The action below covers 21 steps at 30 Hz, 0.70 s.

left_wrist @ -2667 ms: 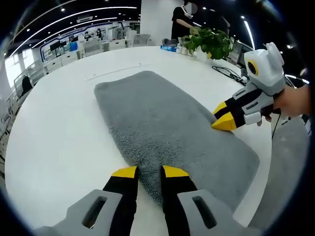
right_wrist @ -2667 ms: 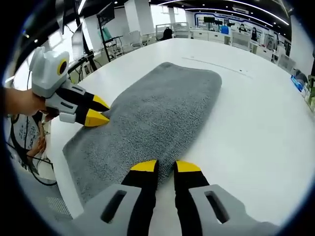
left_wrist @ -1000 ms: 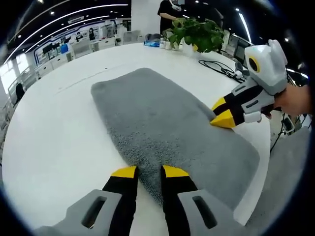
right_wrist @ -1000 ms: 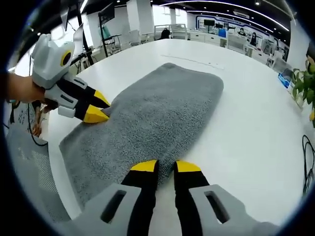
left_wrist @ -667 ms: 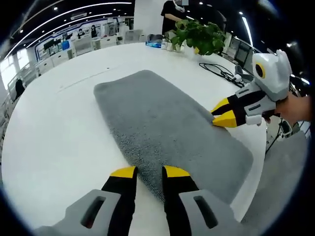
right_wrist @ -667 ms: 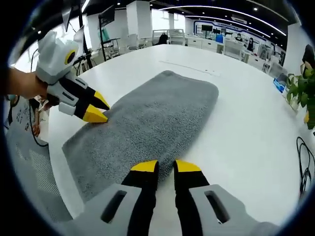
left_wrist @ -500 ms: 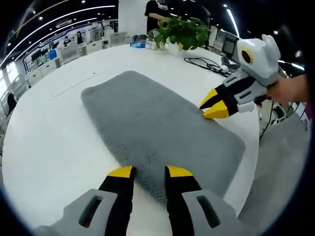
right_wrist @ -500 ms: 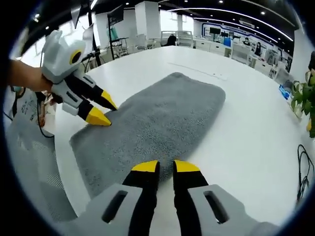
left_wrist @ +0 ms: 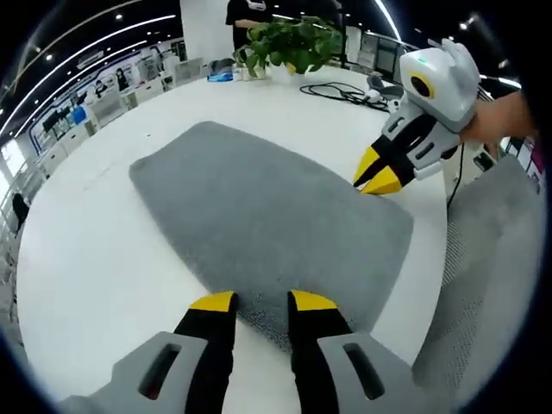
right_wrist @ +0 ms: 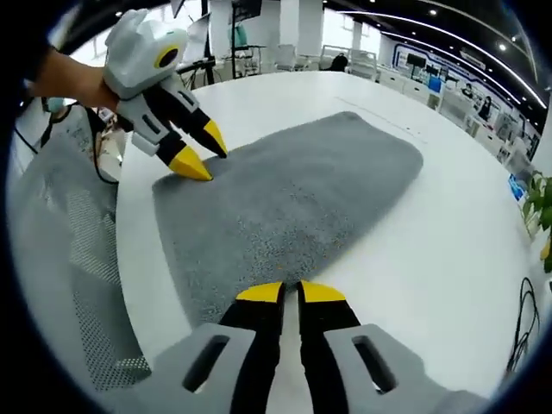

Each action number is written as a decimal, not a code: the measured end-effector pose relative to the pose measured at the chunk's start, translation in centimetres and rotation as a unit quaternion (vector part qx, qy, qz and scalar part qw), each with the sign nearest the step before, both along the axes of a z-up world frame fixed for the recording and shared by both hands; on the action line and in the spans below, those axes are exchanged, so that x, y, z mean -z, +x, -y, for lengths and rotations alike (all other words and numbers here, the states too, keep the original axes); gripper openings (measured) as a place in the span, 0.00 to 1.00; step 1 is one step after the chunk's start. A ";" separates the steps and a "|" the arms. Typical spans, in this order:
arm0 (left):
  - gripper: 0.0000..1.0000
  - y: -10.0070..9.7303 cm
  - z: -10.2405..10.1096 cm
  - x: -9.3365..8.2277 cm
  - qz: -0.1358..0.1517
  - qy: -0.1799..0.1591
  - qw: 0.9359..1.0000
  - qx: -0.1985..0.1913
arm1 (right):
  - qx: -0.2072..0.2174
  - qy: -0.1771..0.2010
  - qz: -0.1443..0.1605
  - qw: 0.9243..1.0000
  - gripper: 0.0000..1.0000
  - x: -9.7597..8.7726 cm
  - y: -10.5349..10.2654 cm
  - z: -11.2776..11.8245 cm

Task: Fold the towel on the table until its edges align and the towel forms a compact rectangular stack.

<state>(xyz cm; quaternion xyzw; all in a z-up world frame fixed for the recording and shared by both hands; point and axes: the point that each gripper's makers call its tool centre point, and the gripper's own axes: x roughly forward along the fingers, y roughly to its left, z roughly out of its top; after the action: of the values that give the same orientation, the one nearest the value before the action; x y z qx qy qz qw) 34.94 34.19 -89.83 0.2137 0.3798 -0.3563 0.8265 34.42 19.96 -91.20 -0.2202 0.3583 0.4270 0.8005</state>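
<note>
left gripper jaws part astride the near edge of the towel, not pinching; right gripper jaws nearly meet at the opposite edge, grip uncertain. towel flat on the table. uneven holds could skew the fold, misaligning edges.

Open-plan office: desk rows, ceiling light strips

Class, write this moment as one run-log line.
towel: flat, unfolded | left gripper: open at edge | right gripper: nearly shut at edge
</note>
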 end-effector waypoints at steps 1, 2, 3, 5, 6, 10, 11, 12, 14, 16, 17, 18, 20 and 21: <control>0.24 -0.2 0.0 -0.1 0.001 -0.001 1.000 0.000 | 0.002 0.002 -0.001 1.000 0.03 -0.1 0.0 0.0; 0.24 -0.3 -0.1 -0.1 0.000 -0.001 1.000 -0.001 | 0.013 0.014 -0.004 1.000 0.03 -0.5 -0.1 0.0; 0.24 -0.4 0.0 -0.2 0.002 -0.003 1.000 0.001 | 0.024 0.027 -0.004 0.999 0.04 -0.9 0.0 -0.1; 0.24 -0.8 0.4 -0.4 0.007 -0.007 1.000 0.011 | 0.030 0.046 -0.003 0.998 0.07 -1.5 0.0 -0.5; 0.24 -0.9 0.4 -0.4 0.006 -0.007 1.000 0.013 | 0.025 0.056 -0.001 0.998 0.06 -1.7 -0.1 -0.8; 0.24 -1.0 0.4 -0.4 0.007 -0.004 1.000 0.012 | 0.026 0.074 -0.010 0.997 0.02 -2.0 -0.8 -1.7; 0.24 -1.2 0.5 -0.4 0.005 -0.006 1.000 0.008 | 0.031 0.087 -0.011 0.996 0.02 -2.2 -0.8 -2.0; 0.24 -1.2 0.5 -0.4 0.004 -0.008 1.000 0.005 | 0.032 0.086 -0.017 0.996 0.03 -2.0 -0.9 -2.0; 0.24 -1.6 0.6 -0.2 0.002 -0.007 1.000 0.006 | 0.030 0.081 -0.021 0.996 0.05 -1.6 -1.4 -2.1; 0.24 -1.9 0.6 -0.1 0.003 -0.003 1.000 0.009 | 0.021 0.073 -0.015 0.997 0.06 -1.1 -1.6 -2.0; 0.24 -2.1 0.5 0.0 0.003 -0.003 1.000 0.009 | 0.018 0.073 -0.015 0.997 0.07 -0.9 -1.9 -2.0; 0.24 -2.3 0.4 0.0 0.002 -0.004 1.000 0.007 | 0.016 0.071 -0.015 0.997 0.07 -0.7 -1.9 -1.8; 0.24 -2.4 0.3 -0.2 0.003 -0.012 1.000 0.001 | 0.015 0.073 -0.010 0.997 0.07 -0.8 -1.9 -1.6; 0.24 -2.6 0.4 -0.4 0.006 -0.015 1.000 0.005 | 0.016 0.073 -0.012 0.997 0.07 -0.8 -2.0 -1.6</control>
<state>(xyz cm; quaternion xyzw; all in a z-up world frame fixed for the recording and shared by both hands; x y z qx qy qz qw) 32.38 33.84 -89.43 0.2053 0.3687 -0.3643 0.8302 32.45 21.53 -90.42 -0.1501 0.3391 0.4417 0.8169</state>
